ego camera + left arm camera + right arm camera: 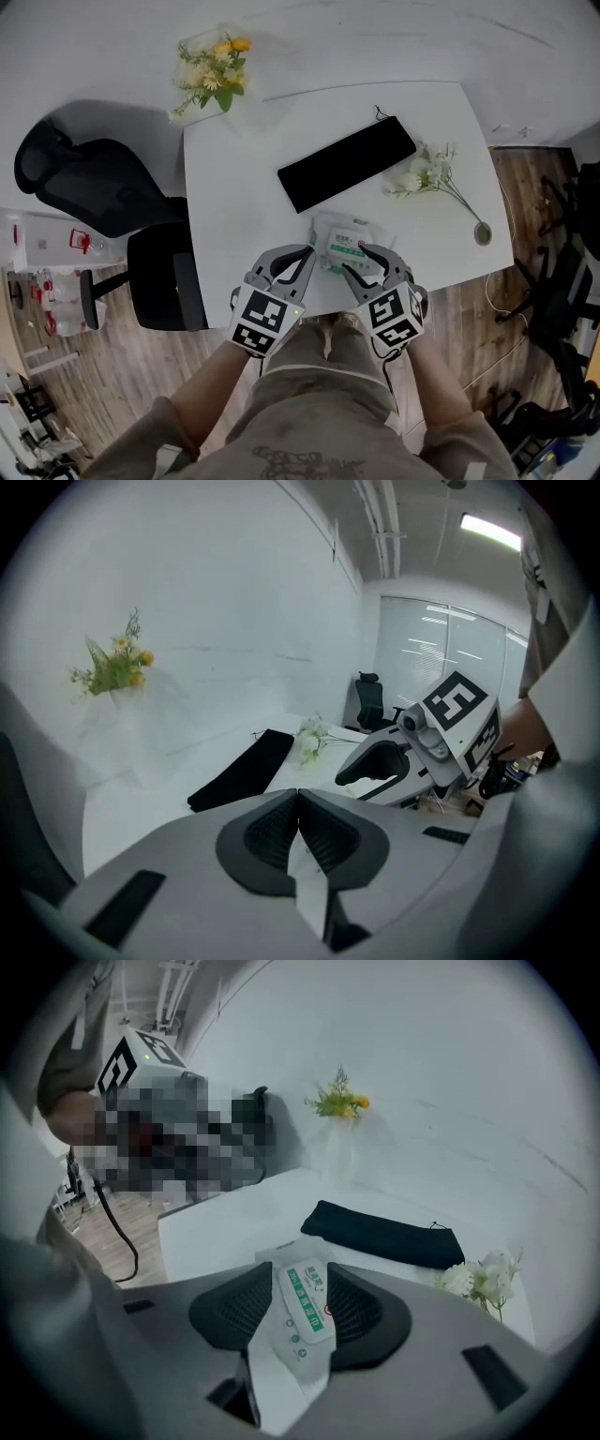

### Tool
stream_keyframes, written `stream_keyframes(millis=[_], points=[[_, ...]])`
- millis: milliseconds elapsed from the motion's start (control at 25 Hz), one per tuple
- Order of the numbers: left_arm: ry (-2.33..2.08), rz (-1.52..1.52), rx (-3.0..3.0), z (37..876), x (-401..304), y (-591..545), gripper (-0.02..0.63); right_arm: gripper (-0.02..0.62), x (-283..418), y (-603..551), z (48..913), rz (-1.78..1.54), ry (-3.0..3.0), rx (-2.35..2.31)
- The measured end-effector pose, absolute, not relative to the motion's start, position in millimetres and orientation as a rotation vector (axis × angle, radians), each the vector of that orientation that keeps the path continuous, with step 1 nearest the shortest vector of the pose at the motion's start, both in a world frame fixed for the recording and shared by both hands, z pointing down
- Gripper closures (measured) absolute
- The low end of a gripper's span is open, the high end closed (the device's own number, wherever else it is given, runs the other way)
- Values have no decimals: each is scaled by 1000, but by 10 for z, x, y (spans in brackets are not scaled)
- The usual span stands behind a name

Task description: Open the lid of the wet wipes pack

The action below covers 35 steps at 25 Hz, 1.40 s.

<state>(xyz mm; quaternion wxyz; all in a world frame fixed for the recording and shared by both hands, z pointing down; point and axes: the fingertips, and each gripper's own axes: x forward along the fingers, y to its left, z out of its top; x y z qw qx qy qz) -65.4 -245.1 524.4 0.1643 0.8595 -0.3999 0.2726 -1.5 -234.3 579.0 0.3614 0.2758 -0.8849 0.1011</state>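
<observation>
The wet wipes pack (345, 244), white with a green label, lies near the front edge of the white table (234, 187). Both grippers meet at it. In the left gripper view, my left gripper (298, 808) is shut on a thin white edge of the pack (305, 878). In the head view the left gripper (307, 255) is at the pack's left side. My right gripper (306, 1305) is shut on the pack (305, 1312), with the green-printed label face up between its pads. In the head view the right gripper (362, 259) is at the pack's right side.
A long black pouch (347, 161) lies across the table's middle, and white flowers (424, 173) are to its right. Yellow flowers (214, 70) stand at the back left corner. A black office chair (103, 187) is to the left of the table.
</observation>
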Motion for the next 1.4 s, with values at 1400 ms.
stream_keyframes(millis=[1400], points=[[-977, 944, 2263, 6552, -606, -2366, 589, 525, 231, -3090, 5965, 89, -2231, 886]])
